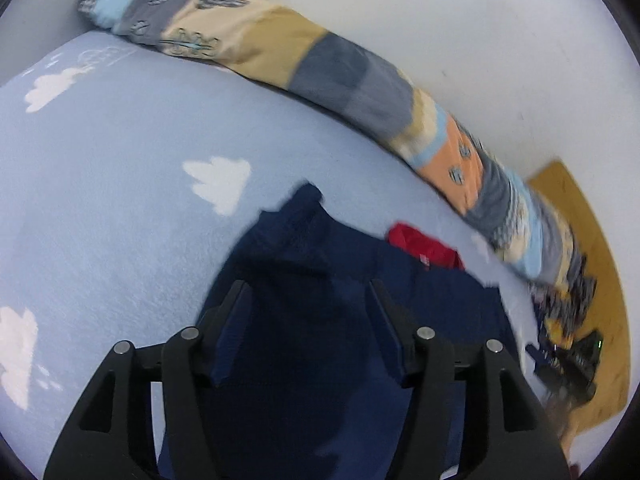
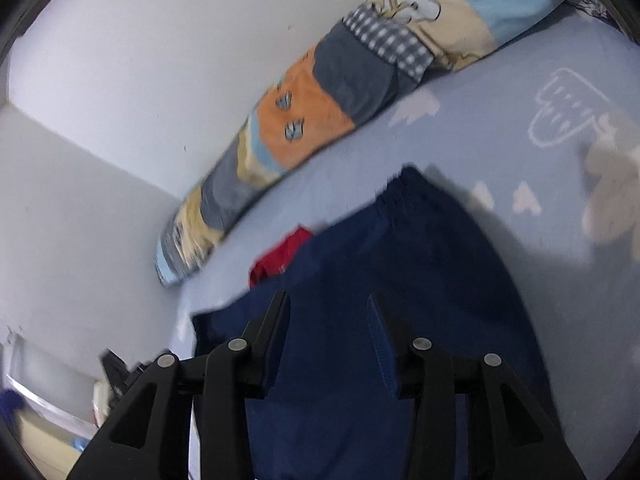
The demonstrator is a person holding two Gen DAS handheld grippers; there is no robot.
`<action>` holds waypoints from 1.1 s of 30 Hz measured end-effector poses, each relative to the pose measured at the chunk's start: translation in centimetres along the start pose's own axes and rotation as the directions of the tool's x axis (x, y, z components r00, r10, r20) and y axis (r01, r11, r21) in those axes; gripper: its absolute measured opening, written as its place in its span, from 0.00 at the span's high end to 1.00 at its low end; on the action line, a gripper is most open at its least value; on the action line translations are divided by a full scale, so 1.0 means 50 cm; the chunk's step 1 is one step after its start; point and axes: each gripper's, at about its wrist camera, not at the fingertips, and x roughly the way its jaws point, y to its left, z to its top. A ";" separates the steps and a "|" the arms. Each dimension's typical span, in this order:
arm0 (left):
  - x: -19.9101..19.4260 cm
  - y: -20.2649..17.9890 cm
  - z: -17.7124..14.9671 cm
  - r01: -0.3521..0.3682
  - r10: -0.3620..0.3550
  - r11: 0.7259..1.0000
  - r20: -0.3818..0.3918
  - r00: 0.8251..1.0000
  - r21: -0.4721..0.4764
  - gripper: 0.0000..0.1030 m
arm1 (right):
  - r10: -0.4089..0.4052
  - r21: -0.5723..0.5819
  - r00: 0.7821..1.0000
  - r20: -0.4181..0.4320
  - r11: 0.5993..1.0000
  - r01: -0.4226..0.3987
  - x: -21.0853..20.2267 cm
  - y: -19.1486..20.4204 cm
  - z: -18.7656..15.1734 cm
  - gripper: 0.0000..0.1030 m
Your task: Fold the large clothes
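Observation:
A large navy blue garment (image 1: 320, 320) lies on a light blue bed sheet with white clouds (image 1: 120, 200). A small red piece of cloth (image 1: 424, 248) shows at its far edge. My left gripper (image 1: 306, 292) is open and hovers over the navy garment with nothing between its fingers. In the right wrist view the same navy garment (image 2: 400, 280) lies below my right gripper (image 2: 328, 300), which is open and empty. The red cloth (image 2: 280, 260) shows at the garment's left edge, on the sheet (image 2: 500, 128).
A long patchwork pillow (image 1: 320, 68) lies along the white wall behind the bed; it also shows in the right wrist view (image 2: 320, 100). A wooden floor (image 1: 600, 280) with dark clutter (image 1: 568, 340) lies past the bed's right end. Furniture (image 2: 48, 408) stands at the lower left.

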 end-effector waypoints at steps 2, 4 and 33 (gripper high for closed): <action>0.013 -0.016 -0.022 -0.014 0.016 0.998 -0.034 0.999 0.056 0.44 | 0.010 0.024 1.000 -0.021 1.000 -0.010 0.004 -0.015 -0.029 0.59; 0.020 -0.036 -0.054 -0.064 0.069 0.991 -0.041 0.997 0.116 0.44 | 0.023 0.053 0.999 -0.043 0.998 -0.020 0.005 -0.033 -0.063 0.59; -0.084 -0.032 -0.165 -0.293 0.272 0.936 0.128 0.954 0.197 0.31 | -0.260 -0.163 0.962 0.087 0.949 0.271 -0.115 0.052 -0.142 0.85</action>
